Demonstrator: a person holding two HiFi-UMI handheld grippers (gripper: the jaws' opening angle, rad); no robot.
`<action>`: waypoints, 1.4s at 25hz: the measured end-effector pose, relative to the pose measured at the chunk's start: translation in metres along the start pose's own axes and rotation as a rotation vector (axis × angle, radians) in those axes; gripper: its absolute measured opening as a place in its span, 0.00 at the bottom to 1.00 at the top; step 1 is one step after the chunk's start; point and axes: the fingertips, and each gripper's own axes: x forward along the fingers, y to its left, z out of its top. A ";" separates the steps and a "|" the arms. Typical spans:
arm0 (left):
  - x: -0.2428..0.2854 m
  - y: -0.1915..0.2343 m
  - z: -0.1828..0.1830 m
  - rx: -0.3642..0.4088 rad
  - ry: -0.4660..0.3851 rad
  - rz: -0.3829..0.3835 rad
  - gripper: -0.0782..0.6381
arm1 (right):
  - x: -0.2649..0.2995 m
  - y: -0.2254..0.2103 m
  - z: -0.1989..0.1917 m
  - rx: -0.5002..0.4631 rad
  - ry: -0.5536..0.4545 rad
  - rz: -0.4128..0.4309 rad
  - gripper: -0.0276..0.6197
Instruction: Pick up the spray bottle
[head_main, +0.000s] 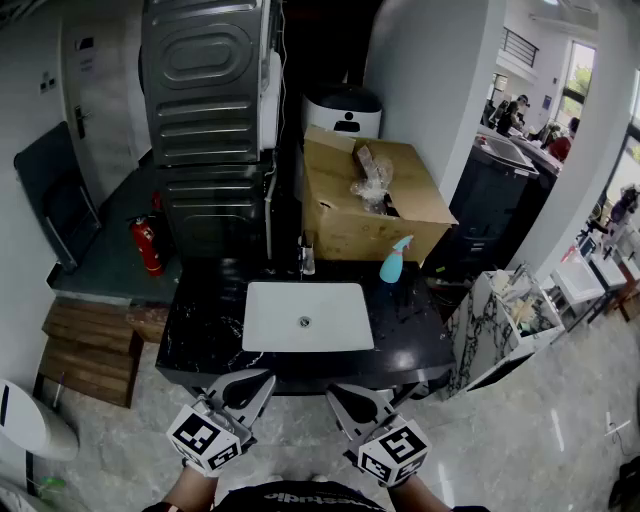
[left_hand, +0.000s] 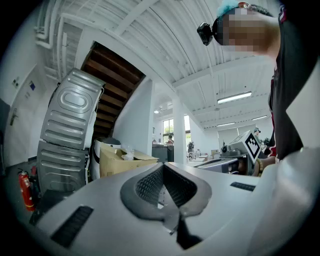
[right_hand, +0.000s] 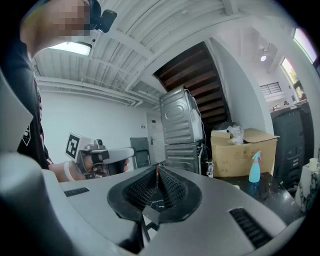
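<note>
The spray bottle (head_main: 396, 260), light blue with a pink trigger, stands upright on the black counter (head_main: 410, 325), to the right of the white sink (head_main: 262, 318) and in front of the cardboard box (head_main: 345, 228). It also shows far off at the right in the right gripper view, spray bottle (right_hand: 255, 167). Both grippers hover short of the counter's near edge, well apart from the bottle. My left gripper (head_main: 260, 380) (left_hand: 162, 166) has its jaws together and holds nothing. My right gripper (head_main: 337, 392) (right_hand: 157, 167) is likewise shut and empty.
Two stacked grey machines (head_main: 205, 110) rise behind the counter at the left. A red fire extinguisher (head_main: 147, 245) stands beside them. A small bottle (head_main: 307, 258) sits by the tap. Wooden steps (head_main: 90, 350) lie to the left, and a white marble-patterned cabinet (head_main: 480, 335) stands to the right.
</note>
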 end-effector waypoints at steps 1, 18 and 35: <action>0.000 0.000 0.000 -0.001 0.000 -0.001 0.13 | 0.000 0.000 0.000 0.000 0.000 -0.003 0.10; 0.008 -0.002 -0.002 -0.004 0.005 -0.006 0.13 | -0.011 -0.019 0.004 -0.018 -0.018 -0.063 0.10; 0.041 -0.020 -0.008 0.005 0.018 0.029 0.13 | -0.035 -0.049 -0.004 -0.010 -0.027 -0.003 0.10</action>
